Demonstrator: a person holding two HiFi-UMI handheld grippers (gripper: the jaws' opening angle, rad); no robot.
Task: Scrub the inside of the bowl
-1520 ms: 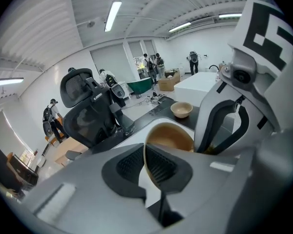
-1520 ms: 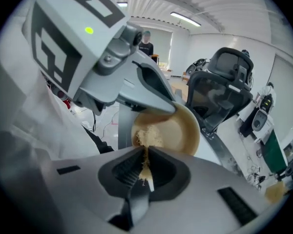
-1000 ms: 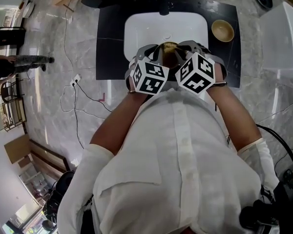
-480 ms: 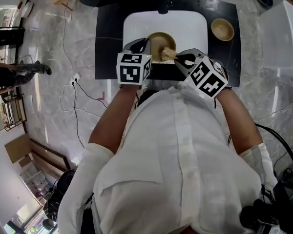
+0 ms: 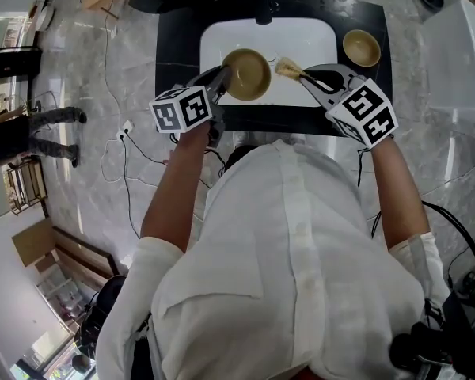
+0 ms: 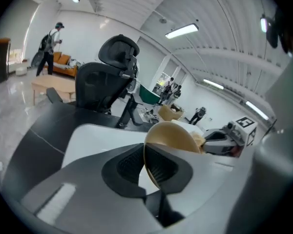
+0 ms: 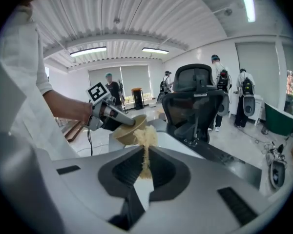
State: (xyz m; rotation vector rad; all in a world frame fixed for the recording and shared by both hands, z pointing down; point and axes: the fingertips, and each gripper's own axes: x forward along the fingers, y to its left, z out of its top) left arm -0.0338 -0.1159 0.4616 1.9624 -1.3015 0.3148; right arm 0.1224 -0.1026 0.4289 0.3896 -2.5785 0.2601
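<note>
- I think the bowl [image 5: 247,74] is light and hard. It looks thin, so it will not bend when you rub it.
- It also looks smooth, so it may slip or swing if you push hard. Push gently, toward the side where it is held.
- The rim is a good place to hold it, and that is where it is held now. Your left gripper [image 5: 222,79] is pinched tight on the rim, with one pad on each side of the thin wall.
- The scrubber [image 5: 286,69] looks soft and stringy, so I think it will squash against the bowl and not scratch it.
- Your right gripper [image 5: 310,76] is closed on the scrubber's back end. The fluffy tip pokes out in front of the jaws.
- The bowl is up in the air over the white sink [image 5: 301,34], not sitting in it. From above you can look right into it.
- The scrubber tip is close beside the bowl but not touching it, so no rubbing is going on right now.
- The bowl is round and a plain tan colour, a bit like wood. The inside looks smooth, and I can't see any dirt from here.
- A second bowl [image 5: 361,48] like it sits on the dark counter [image 5: 174,54], to the right of the sink.
</note>
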